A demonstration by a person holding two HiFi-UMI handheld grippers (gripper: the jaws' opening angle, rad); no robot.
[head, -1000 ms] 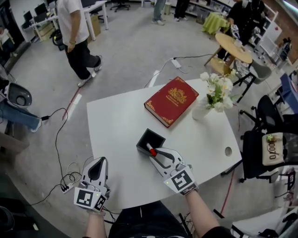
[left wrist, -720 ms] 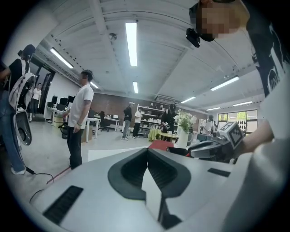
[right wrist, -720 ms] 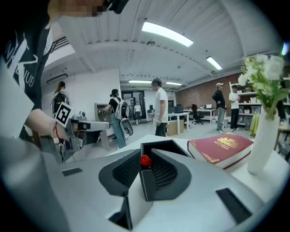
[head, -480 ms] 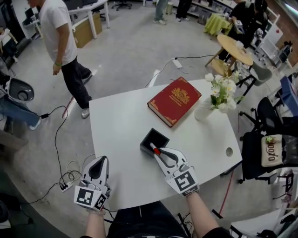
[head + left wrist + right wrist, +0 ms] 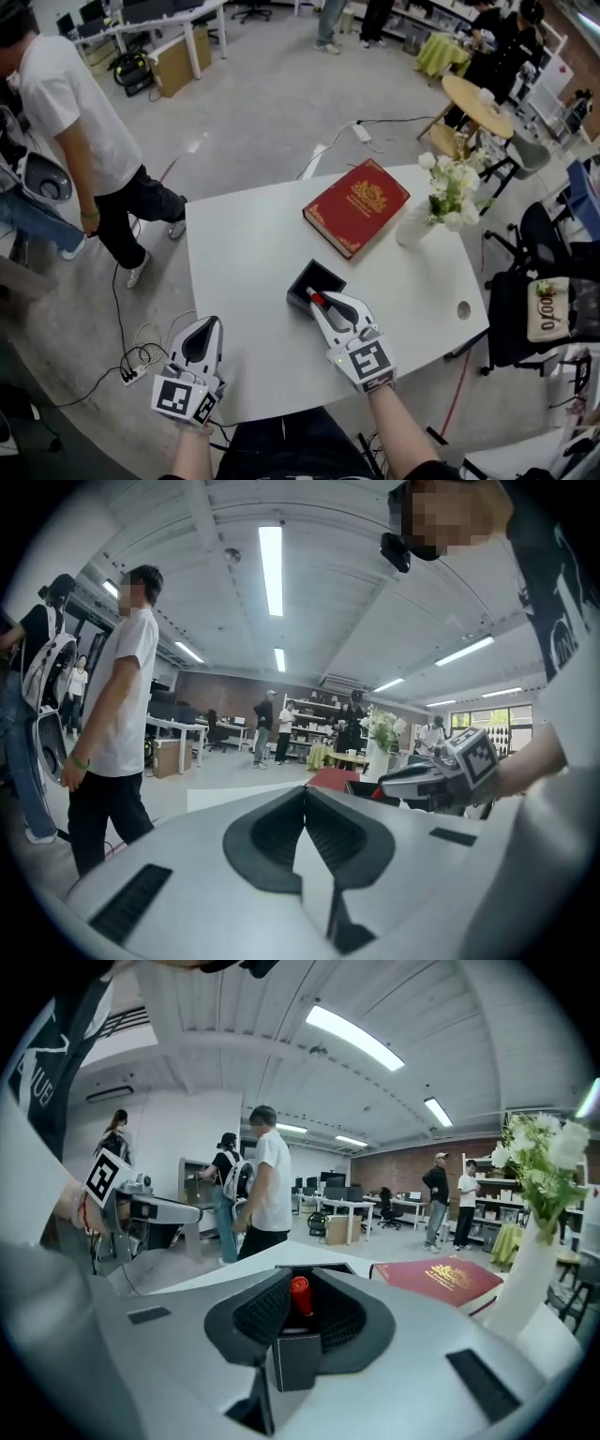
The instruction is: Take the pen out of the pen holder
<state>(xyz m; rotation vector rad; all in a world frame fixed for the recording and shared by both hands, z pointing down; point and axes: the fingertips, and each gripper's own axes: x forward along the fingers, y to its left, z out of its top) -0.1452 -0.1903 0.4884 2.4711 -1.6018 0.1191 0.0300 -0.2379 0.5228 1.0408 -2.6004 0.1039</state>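
Note:
A black square pen holder (image 5: 320, 280) stands on the white table (image 5: 244, 244), near its front middle. A pen with a red cap (image 5: 316, 300) sticks up out of it. My right gripper (image 5: 315, 303) reaches to the holder from the near side, its jaws shut on the pen's upper end. In the right gripper view the red cap (image 5: 300, 1297) shows between the ribbed pads, with the black holder (image 5: 295, 1363) just below. My left gripper (image 5: 208, 324) hovers off the table's front left corner, shut and holding nothing; its jaws (image 5: 305, 797) meet in a line.
A red book (image 5: 357, 206) lies behind the holder. A white vase of flowers (image 5: 441, 192) stands at the table's right side. A person in a white shirt (image 5: 75, 141) walks on the floor to the left. Cables (image 5: 141, 356) lie near the left gripper.
The right gripper's jaws have narrowed onto the pen's red-capped end. The person in the white shirt has walked nearer along the left. The left gripper has stayed put.

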